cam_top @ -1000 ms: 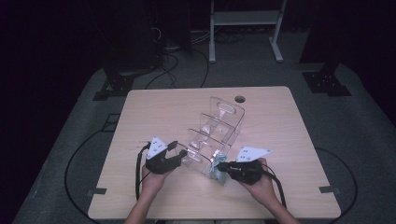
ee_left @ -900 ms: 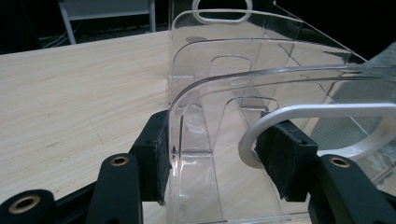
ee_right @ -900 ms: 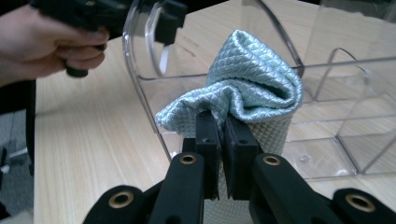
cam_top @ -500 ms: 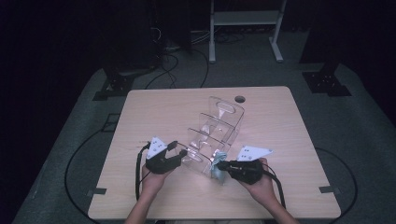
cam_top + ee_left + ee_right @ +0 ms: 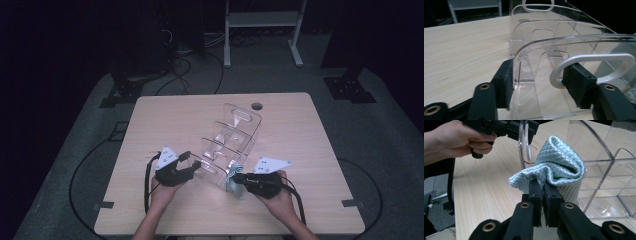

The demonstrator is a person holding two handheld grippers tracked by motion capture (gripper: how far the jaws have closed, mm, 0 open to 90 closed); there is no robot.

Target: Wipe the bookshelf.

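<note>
Tongs at lower right (image 5: 540, 192) are pinched shut on the cloth (image 5: 556, 167), beside the clear rack (image 5: 227, 150); the left tongs (image 5: 537, 82), just loosened, straddle its front wall as a brace.

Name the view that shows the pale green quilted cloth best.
The right gripper view: the cloth sits close up, its quilted weave plain, pinched in the right tool beside the clear organiser. The high view shows it as a small pale patch. The left gripper view has a sliver, lower right.
</note>
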